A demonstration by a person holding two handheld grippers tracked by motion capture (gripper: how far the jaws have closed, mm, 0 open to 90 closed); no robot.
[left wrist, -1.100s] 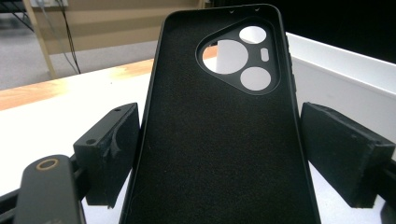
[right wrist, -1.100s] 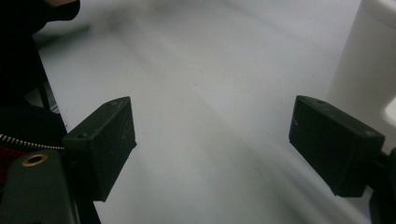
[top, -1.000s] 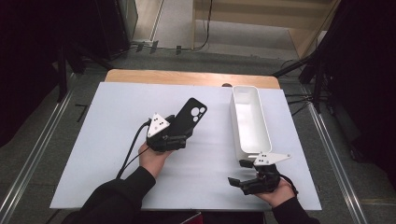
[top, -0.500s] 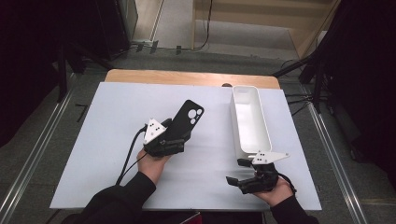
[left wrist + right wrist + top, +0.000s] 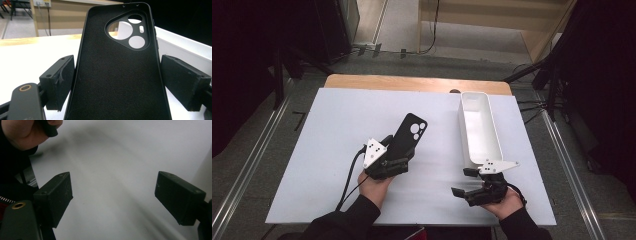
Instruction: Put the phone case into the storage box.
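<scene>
A black phone case (image 5: 410,134) with round camera holes lies tilted on the white table (image 5: 337,130), its inside face up. My left gripper (image 5: 398,153) is shut on its near end. In the left gripper view the case (image 5: 117,75) stands between both pads (image 5: 60,80), which touch its side edges. My right gripper (image 5: 462,181) is open near the table's front right edge, pointing left. In the right gripper view its jaws (image 5: 113,192) stand wide apart over bare table with nothing between them.
A long white tray (image 5: 479,127), empty, lies at the right of the table; its wall (image 5: 180,42) shows behind the case. A wooden strip (image 5: 412,84) runs along the far edge. The person's left hand (image 5: 22,132) appears in the right gripper view.
My left gripper has drawn back toward the person and slightly left, taking the phone case with it. The right gripper has shifted a little left and stays open.
</scene>
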